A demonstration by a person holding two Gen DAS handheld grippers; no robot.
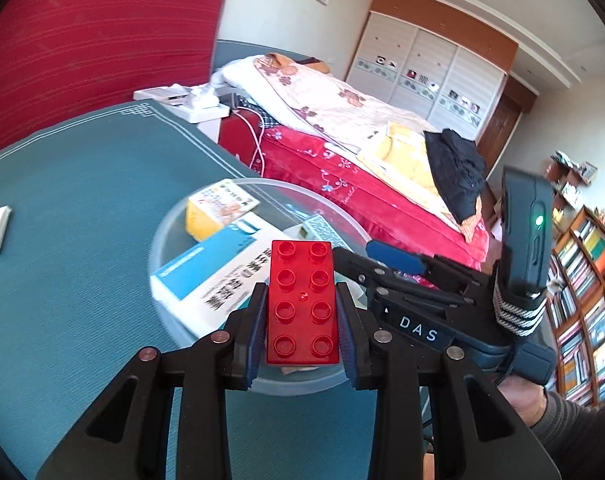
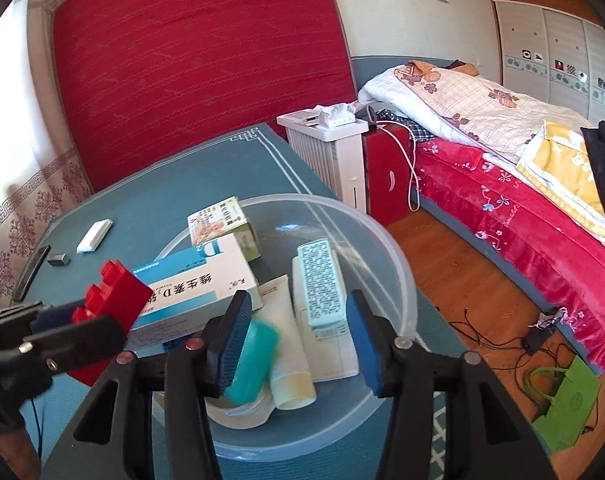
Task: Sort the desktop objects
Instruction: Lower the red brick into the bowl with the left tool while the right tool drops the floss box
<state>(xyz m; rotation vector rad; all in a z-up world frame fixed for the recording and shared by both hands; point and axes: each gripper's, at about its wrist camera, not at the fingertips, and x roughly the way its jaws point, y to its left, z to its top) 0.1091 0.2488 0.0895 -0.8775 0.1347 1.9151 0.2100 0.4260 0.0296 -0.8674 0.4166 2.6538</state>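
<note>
My left gripper (image 1: pixel 302 320) is shut on a red toy brick (image 1: pixel 301 304), held above the near rim of a clear plastic bowl (image 1: pixel 238 386). The brick also shows in the right wrist view (image 2: pixel 112 300), left of the bowl (image 2: pixel 386 240). My right gripper (image 2: pixel 298 334) is open over the bowl, with a blurred teal object (image 2: pixel 252 360) just below its left finger. In the bowl lie a blue-and-white box (image 2: pixel 198 280), a green-and-yellow box (image 2: pixel 222 224), a pale blue box (image 2: pixel 320 280), a cream tube (image 2: pixel 288 356) and a tape roll (image 2: pixel 242 412).
The bowl sits on a blue-covered table (image 2: pixel 142 184). A white eraser-like block (image 2: pixel 95 236) and a small grey block (image 2: pixel 58 259) lie at the table's far left. A white heater (image 2: pixel 330 152), a bed (image 2: pixel 522 184) and a green bag (image 2: pixel 566 408) on the floor are to the right.
</note>
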